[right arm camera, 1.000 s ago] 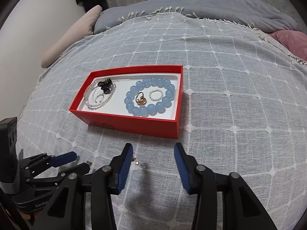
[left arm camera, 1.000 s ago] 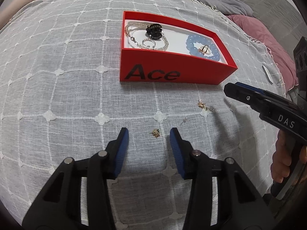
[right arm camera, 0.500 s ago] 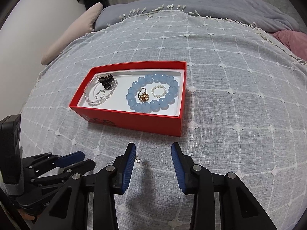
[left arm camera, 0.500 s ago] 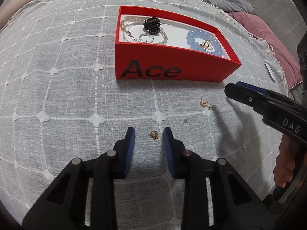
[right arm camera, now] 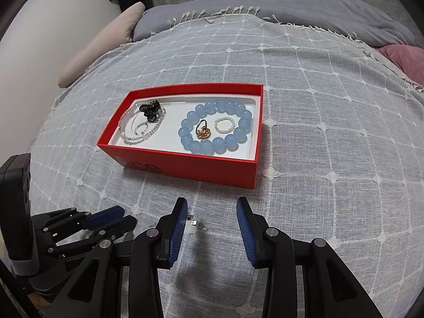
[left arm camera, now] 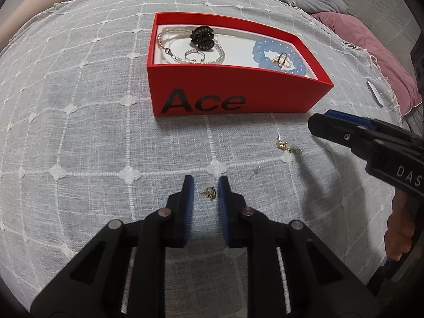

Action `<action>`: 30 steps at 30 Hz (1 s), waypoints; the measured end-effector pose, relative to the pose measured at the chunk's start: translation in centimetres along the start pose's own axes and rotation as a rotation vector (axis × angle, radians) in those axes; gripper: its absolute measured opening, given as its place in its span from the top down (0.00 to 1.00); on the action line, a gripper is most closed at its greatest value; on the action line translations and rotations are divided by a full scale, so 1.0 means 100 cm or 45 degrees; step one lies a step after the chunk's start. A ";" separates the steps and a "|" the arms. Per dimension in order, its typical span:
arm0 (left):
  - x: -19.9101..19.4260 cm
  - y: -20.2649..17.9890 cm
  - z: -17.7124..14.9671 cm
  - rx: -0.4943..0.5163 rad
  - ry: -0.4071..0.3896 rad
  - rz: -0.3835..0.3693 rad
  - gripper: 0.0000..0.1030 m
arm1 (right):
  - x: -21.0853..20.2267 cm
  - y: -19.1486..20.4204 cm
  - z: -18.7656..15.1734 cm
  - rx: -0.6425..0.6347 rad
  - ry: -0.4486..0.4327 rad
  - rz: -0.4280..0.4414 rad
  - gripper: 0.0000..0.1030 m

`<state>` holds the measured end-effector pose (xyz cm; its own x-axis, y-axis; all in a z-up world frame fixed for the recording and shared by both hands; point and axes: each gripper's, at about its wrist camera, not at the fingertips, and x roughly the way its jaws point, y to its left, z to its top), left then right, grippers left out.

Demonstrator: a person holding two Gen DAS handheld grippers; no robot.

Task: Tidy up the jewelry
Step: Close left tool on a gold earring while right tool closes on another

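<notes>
A red box marked "Ace" (left arm camera: 265, 98) (right arm camera: 185, 164) lies on the bed. It holds a pearl necklace (left arm camera: 169, 53), a black clip (left arm camera: 202, 38), a blue bead bracelet (right arm camera: 214, 127), a gold ring (right arm camera: 203, 132) and a small pearl ring (right arm camera: 224, 125). My left gripper (left arm camera: 205, 192) is low over the cloth, jaws narrowed around a small gold earring (left arm camera: 210, 193), with gaps still showing. A second gold earring (left arm camera: 282, 144) (right arm camera: 193, 222) and a small stud (left arm camera: 255, 171) lie on the cloth. My right gripper (right arm camera: 212, 212) is open and empty above them.
The bed is covered by a grey cloth with a white grid (right arm camera: 318, 106). A grey blanket (right arm camera: 291, 8), a pink pillow (left arm camera: 365, 42) and a beige pillow (right arm camera: 98, 50) lie at the far edges. A small white item (left arm camera: 375, 94) lies to the right of the box.
My left gripper's jaws have narrowed steadily around the small gold earring and moved closer to it. My right gripper has moved slightly nearer the box and stayed open.
</notes>
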<state>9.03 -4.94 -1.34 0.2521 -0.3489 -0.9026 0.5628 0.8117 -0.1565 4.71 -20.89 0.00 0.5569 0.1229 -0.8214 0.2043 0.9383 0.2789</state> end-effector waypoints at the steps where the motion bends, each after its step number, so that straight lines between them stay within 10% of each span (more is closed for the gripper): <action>1: 0.000 0.000 0.000 0.003 -0.003 0.007 0.86 | -0.001 0.000 0.000 -0.002 -0.006 0.001 0.63; 30: -0.017 0.021 0.004 -0.087 -0.029 -0.031 0.88 | 0.020 0.014 -0.004 -0.060 0.034 0.080 0.76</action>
<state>10.12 -2.88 0.03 0.2573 -0.3789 -0.8890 0.5140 0.8327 -0.2061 5.83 -19.18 -1.43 0.5454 0.1900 -0.8164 0.1315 0.9425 0.3072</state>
